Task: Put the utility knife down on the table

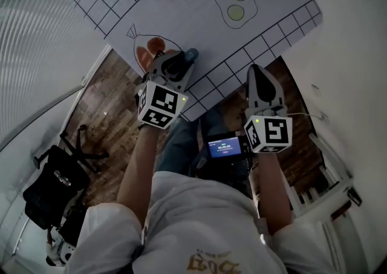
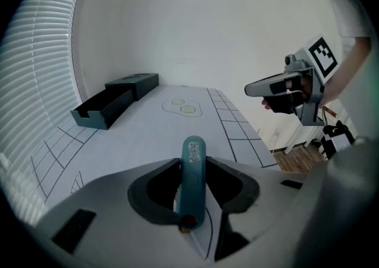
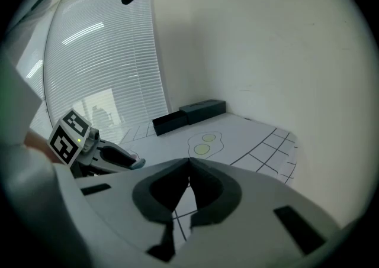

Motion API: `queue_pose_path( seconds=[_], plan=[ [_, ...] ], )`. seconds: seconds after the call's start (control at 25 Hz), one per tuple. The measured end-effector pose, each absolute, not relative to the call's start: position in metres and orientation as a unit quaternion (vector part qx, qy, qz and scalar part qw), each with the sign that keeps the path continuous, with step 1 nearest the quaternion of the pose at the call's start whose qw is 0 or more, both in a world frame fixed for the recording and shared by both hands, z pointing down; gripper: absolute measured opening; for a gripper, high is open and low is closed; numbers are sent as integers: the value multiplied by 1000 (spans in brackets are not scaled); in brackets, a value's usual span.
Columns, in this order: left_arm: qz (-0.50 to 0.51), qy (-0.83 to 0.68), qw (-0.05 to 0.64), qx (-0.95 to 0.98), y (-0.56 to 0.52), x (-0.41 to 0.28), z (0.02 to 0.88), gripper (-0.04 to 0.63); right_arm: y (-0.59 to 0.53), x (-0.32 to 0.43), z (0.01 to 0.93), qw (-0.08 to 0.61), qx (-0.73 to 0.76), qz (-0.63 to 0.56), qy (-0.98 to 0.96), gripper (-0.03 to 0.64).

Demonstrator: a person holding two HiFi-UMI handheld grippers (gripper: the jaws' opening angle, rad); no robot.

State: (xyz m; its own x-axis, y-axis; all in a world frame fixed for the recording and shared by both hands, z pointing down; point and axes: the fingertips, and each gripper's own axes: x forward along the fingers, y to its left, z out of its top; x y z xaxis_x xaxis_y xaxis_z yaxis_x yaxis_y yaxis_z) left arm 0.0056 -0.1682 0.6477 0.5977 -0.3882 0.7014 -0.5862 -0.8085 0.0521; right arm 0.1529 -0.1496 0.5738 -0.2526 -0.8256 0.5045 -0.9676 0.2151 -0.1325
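A teal utility knife [image 2: 193, 178] is clamped lengthwise between the jaws of my left gripper [image 2: 193, 161], its rounded end pointing out over the white table [image 2: 148, 136]. In the head view the left gripper [image 1: 176, 63] hovers over the table's near edge, with the knife's tip [image 1: 191, 55] sticking out ahead of it. My right gripper [image 1: 258, 73] hangs just off the near edge to the right. Its jaws meet with nothing between them in the right gripper view [image 3: 189, 166], where the left gripper [image 3: 112, 155] shows at the left.
The table mat carries black grid lines, a fried-egg drawing [image 1: 237, 3] and an orange fish drawing [image 1: 150, 50]. A black open box [image 2: 115, 100] stands at the far end. Window blinds [image 1: 36, 31] run along the left, and a black chair [image 1: 54, 182] stands on the wooden floor.
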Motion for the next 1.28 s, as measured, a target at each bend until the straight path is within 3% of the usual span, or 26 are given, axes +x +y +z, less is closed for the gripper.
queue_pose_path(
  seconds=[0.92, 1.04, 1.12, 1.28],
  plan=[
    [318, -291, 138, 892, -170, 7, 636, 156, -144, 155, 566, 168, 593, 209, -759, 8],
    [304, -296, 131, 896, -169, 4, 623, 114, -143, 154, 556, 157, 594, 205, -762, 8],
    [288, -300, 125, 901, -170, 2, 609, 31, -144, 153, 549, 155, 594, 200, -764, 8],
    [273, -309, 112, 904, -168, -5, 586, 8, -143, 150, 533, 149, 591, 192, -769, 8]
  ],
)
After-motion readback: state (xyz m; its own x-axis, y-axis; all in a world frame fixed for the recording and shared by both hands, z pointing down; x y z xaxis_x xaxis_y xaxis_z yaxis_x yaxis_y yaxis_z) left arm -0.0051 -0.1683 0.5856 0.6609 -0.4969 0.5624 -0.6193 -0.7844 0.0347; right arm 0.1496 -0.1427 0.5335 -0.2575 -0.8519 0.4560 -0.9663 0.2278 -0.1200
